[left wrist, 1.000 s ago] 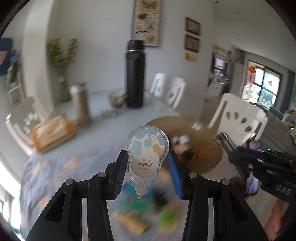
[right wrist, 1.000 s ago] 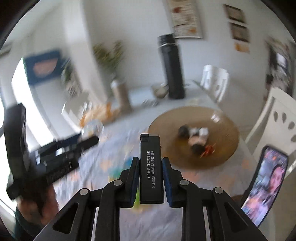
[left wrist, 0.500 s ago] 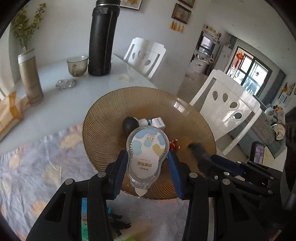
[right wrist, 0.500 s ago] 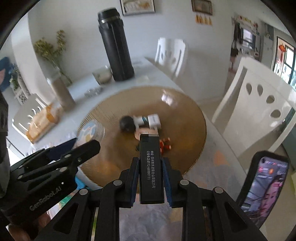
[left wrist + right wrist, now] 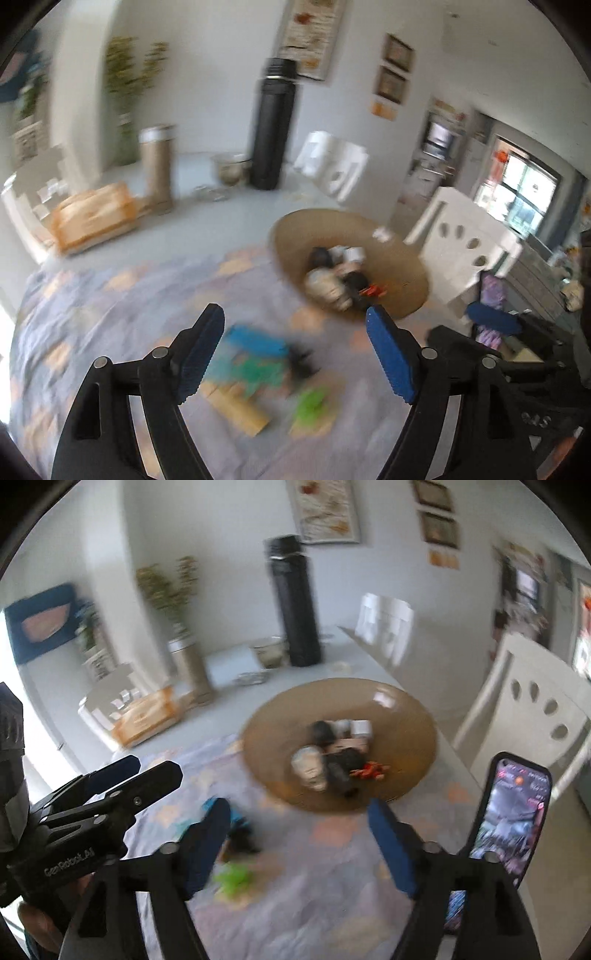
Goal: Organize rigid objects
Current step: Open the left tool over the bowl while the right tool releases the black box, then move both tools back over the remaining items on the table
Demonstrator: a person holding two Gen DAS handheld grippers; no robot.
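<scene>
A round brown woven tray (image 5: 402,266) (image 5: 402,716) sits on the table and holds several small items: the pale oval correction-tape case (image 5: 327,286) (image 5: 310,768), the black lighter (image 5: 341,766) and red bits (image 5: 371,770). My left gripper (image 5: 295,356) is open and empty above the patterned cloth, near-left of the tray. My right gripper (image 5: 297,843) is open and empty, just in front of the tray. Loose blue, green and tan toys (image 5: 258,363) (image 5: 232,878) lie on the cloth under both grippers. Both views are blurred.
A tall black flask (image 5: 273,125), a glass cup (image 5: 231,170), a tan canister (image 5: 157,166) and an orange pack (image 5: 92,216) stand at the back. White chairs (image 5: 469,251) are on the right. A phone (image 5: 509,812) stands at the near right.
Both grippers have opened and pulled back from over the tray. The correction-tape case and the black lighter left the jaws and now lie in the tray.
</scene>
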